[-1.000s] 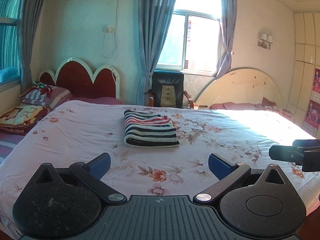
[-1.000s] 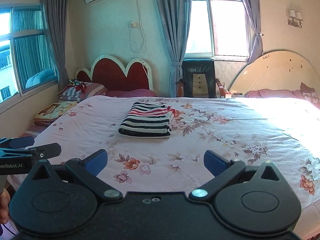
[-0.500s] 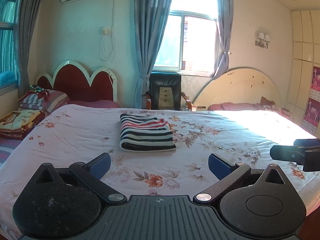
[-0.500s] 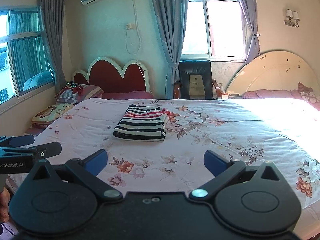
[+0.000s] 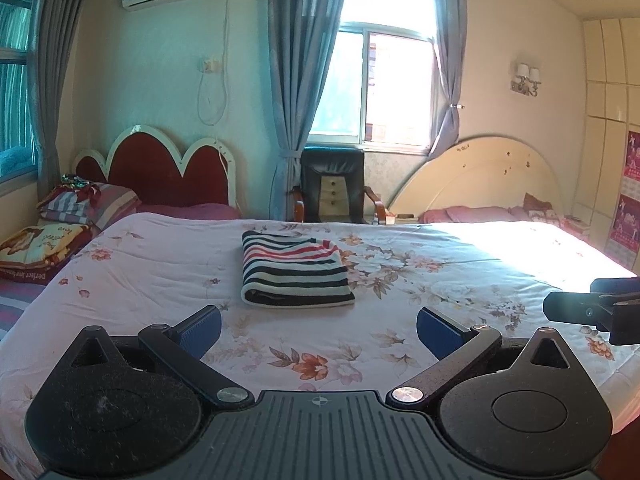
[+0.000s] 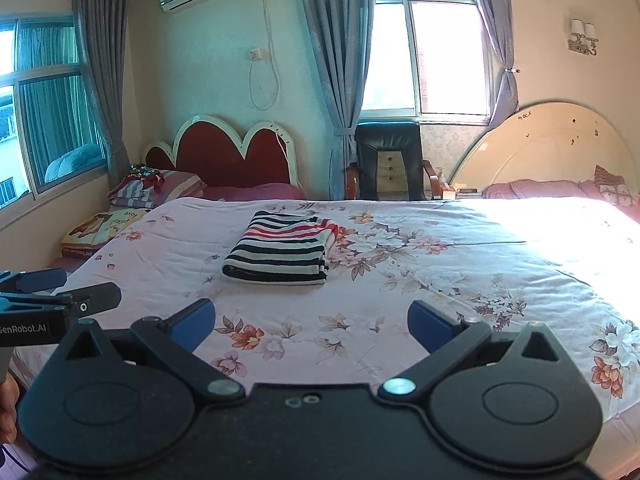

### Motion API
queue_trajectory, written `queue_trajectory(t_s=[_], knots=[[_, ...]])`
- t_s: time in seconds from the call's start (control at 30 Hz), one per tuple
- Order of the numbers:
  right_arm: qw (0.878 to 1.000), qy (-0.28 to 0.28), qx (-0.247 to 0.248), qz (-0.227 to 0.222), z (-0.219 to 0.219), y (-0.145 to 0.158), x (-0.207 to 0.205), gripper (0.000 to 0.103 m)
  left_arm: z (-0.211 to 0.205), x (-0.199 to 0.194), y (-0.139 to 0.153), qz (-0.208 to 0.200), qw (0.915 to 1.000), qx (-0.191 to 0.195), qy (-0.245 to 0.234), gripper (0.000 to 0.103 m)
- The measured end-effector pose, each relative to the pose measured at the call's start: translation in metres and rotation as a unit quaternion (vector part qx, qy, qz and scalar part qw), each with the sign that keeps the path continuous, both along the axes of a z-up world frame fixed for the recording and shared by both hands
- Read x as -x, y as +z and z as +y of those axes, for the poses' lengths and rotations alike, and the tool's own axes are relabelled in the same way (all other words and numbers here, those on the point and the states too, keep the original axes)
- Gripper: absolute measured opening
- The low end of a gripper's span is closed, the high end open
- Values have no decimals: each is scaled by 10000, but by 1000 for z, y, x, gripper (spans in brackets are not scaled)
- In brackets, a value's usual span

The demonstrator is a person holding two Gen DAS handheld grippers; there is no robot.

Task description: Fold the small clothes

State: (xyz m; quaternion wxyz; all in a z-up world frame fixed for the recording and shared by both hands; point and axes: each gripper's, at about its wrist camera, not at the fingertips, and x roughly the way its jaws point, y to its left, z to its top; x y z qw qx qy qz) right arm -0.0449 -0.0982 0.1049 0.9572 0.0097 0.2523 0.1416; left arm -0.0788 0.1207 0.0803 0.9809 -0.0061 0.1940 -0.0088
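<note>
A striped garment (image 5: 294, 270), in black, white and red bands, lies folded into a neat rectangle on the floral bedspread (image 5: 160, 264). In the right wrist view the same striped garment (image 6: 280, 248) sits left of centre on the bedspread (image 6: 440, 280). My left gripper (image 5: 319, 327) hangs open above the near part of the bed, well short of the garment, nothing between its blue pads. My right gripper (image 6: 311, 326) is likewise open and empty, held back from the garment. Each gripper shows at the edge of the other's view: the right gripper (image 5: 592, 310), the left gripper (image 6: 52, 300).
A red scalloped headboard (image 5: 152, 168) with pillows (image 5: 80, 204) stands at the back left. A black armchair (image 5: 334, 184) sits under the window between the curtains. A cream headboard (image 5: 480, 176) is at the back right. A hand (image 6: 8, 412) shows at the lower left.
Both views have tilted upward a little and the garment sits slightly lower and farther; both grippers stay open and empty.
</note>
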Motion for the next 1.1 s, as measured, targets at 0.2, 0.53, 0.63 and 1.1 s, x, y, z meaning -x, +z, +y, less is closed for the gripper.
queue_trajectory(t_s=[0.2,0.53,0.63,1.1], knots=[[10000,-3,-18,-20,2,1,0,102,-1,0,3,-43,10000,-19,1,103],[10000,21,-3,-43,4,2,0,102,-1,-1,2,-45,10000,-21,11,103],[10000,21,1,-39,4,2,0,102,0,-2,2,-36,10000,-12,13,103],[10000,67,34,-40,10,-1,-5,102,6,-9,1,-41,9999,127,93,103]])
